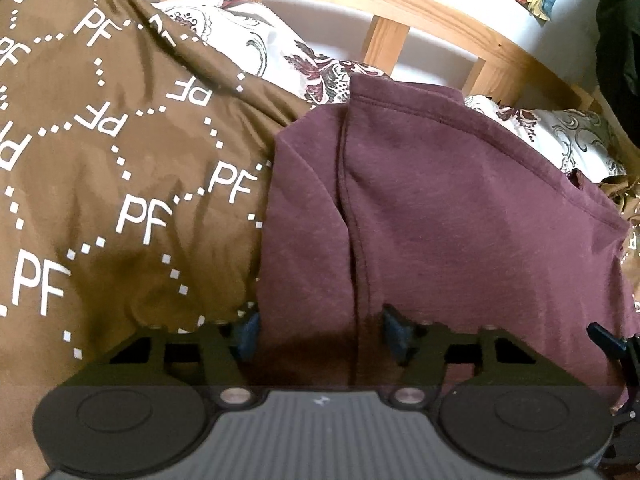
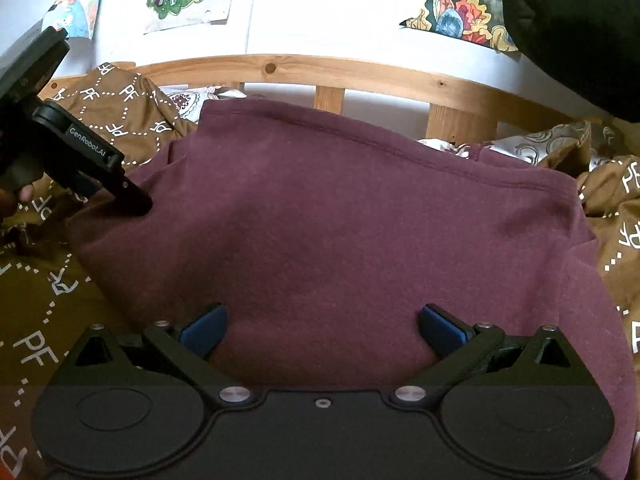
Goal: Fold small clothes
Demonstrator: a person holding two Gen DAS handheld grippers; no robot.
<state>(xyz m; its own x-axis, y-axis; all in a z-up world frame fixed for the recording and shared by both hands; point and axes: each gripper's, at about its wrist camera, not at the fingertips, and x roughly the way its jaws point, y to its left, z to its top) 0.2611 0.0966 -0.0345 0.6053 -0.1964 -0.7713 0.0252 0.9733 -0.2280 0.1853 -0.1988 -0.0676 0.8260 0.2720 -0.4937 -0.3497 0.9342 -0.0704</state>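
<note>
Right gripper (image 2: 322, 330): blue pads spread wide, hovering over the near part of the maroon garment (image 2: 340, 216), gripping nothing. Left gripper (image 1: 318, 334): jaws about half apart, straddling a raised lengthwise fold; can't tell if the pads pinch it. Garment is a matte, heathered knit lying flat and folded on the brown PF-print duvet (image 1: 120, 152), its stitched hem at the far edge, its long axis running left-right. Beyond it: paisley pillows (image 1: 248, 40), then the slatted pine headboard (image 2: 360, 76).
</note>
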